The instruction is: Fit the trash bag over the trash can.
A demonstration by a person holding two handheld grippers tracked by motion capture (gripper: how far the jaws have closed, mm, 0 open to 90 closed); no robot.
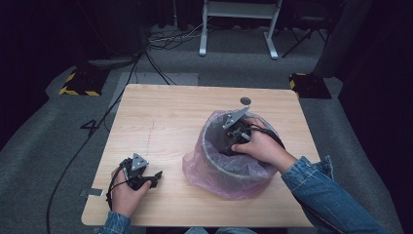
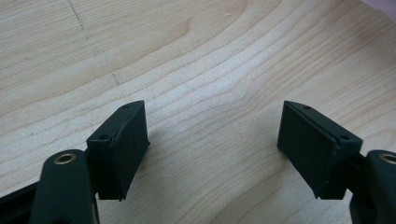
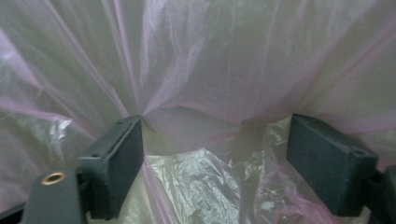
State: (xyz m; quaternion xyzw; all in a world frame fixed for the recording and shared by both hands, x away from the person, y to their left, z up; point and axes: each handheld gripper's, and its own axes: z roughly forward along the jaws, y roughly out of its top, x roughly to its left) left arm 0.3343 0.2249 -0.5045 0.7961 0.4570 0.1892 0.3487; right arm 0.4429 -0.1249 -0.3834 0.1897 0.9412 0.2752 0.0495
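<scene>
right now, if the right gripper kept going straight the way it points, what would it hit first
Most likely the pink bag lining the bin: the right gripper is open inside it, with the film right ahead of its jaws. Depth is hard to judge.

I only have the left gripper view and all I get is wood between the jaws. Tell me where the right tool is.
Observer: The right tool is down inside the bin, which is lined with a pink bag.
Operator: Report its jaws.
Observer: In the right gripper view they stand wide apart with pink film hanging just beyond them, nothing clamped.
Operator: Say where my left tool sits relative to the bin.
Observer: The left tool rests low over the table near the front edge, to the left of the bin, jaws open and apart from the bag.
</scene>
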